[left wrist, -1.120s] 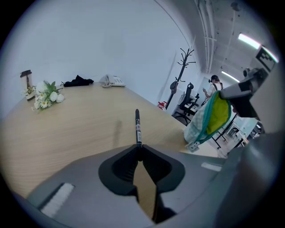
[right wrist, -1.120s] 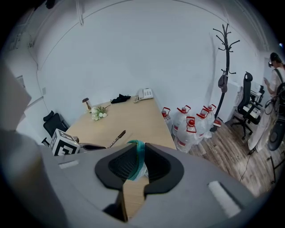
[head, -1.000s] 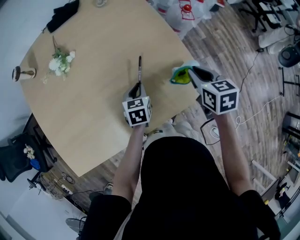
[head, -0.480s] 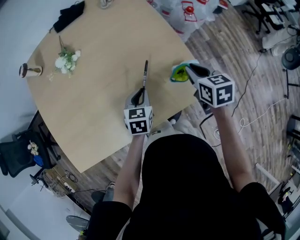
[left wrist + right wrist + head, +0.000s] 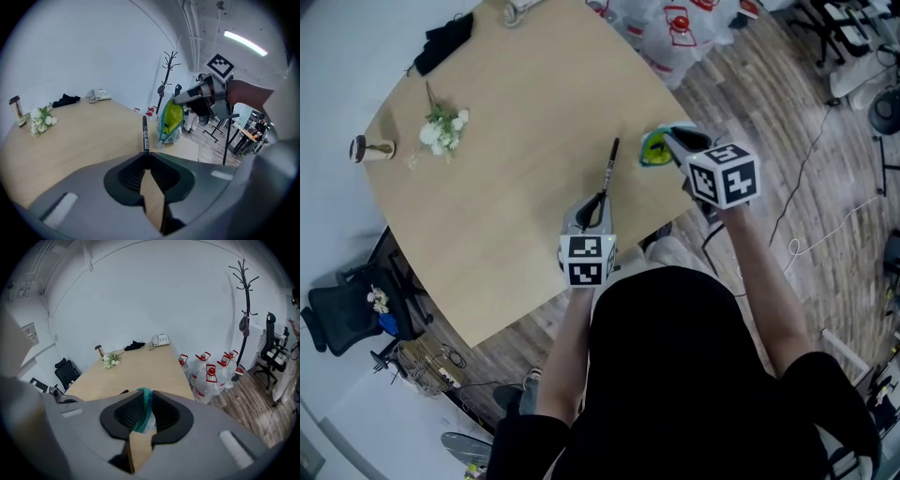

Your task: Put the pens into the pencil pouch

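A black pen (image 5: pixel 609 164) (image 5: pixel 145 133) sticks forward out of my left gripper (image 5: pixel 601 201) (image 5: pixel 146 154), which is shut on its near end and holds it above the round wooden table (image 5: pixel 516 112). My right gripper (image 5: pixel 668 141) (image 5: pixel 143 401) is shut on the teal rim of the pencil pouch (image 5: pixel 656 148) (image 5: pixel 143 416), a white pouch with a yellow-green lining. In the left gripper view the pouch (image 5: pixel 171 119) hangs with its mouth gaping, just right of the pen tip. Pen tip and pouch are a short gap apart.
A small white flower bunch (image 5: pixel 441 129), a little wooden stand (image 5: pixel 367 148), a black cloth (image 5: pixel 448 37) and a desk phone (image 5: pixel 161 339) sit at the table's far side. Water bottles (image 5: pixel 213 373), a coat rack (image 5: pixel 243 296) and office chairs stand on the wooden floor.
My left gripper has carried the pen to the right and upward, closer to the pouch, rolling a little. The right gripper with the pouch has stayed about where it was.
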`<state>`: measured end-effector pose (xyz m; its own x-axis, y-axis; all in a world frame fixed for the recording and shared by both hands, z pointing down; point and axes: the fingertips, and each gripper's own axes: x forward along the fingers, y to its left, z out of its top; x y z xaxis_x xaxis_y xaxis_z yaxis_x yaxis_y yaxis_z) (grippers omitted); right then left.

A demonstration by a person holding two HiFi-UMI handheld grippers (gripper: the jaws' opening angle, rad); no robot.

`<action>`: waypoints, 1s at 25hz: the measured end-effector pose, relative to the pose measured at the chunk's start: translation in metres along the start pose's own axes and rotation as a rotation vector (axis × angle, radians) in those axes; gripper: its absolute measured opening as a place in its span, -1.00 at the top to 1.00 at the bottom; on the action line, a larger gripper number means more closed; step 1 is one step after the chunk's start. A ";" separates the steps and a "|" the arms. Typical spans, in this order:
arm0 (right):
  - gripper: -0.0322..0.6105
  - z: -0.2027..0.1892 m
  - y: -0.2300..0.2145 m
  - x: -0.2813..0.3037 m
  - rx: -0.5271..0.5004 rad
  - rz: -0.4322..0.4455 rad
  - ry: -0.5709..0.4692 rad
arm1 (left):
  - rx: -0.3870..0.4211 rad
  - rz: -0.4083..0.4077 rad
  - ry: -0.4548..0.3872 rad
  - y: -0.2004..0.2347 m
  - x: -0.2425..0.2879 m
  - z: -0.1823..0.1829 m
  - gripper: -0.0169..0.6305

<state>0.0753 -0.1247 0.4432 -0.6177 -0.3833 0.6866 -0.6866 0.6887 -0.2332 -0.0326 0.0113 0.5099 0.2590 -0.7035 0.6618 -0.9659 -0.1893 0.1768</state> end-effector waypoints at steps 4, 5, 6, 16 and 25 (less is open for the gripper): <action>0.71 0.002 -0.002 0.003 -0.005 0.006 0.001 | 0.067 -0.007 -0.014 -0.009 -0.004 0.009 0.86; 0.71 0.003 -0.003 0.003 -0.006 0.005 0.001 | 0.090 -0.008 -0.017 -0.012 -0.004 0.010 0.86; 0.71 0.003 -0.003 0.004 -0.007 0.004 0.001 | 0.109 -0.012 -0.020 -0.014 -0.005 0.011 0.86; 0.71 0.004 -0.004 0.003 -0.003 -0.007 0.000 | 0.163 -0.084 -0.029 -0.033 -0.004 0.012 0.86; 0.71 0.000 -0.004 0.000 0.002 -0.022 -0.001 | 0.239 -0.126 -0.023 -0.043 0.004 0.008 0.85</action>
<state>0.0778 -0.1277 0.4439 -0.6026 -0.3991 0.6911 -0.7009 0.6787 -0.2192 0.0101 0.0115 0.4994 0.3794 -0.6789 0.6286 -0.8992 -0.4305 0.0778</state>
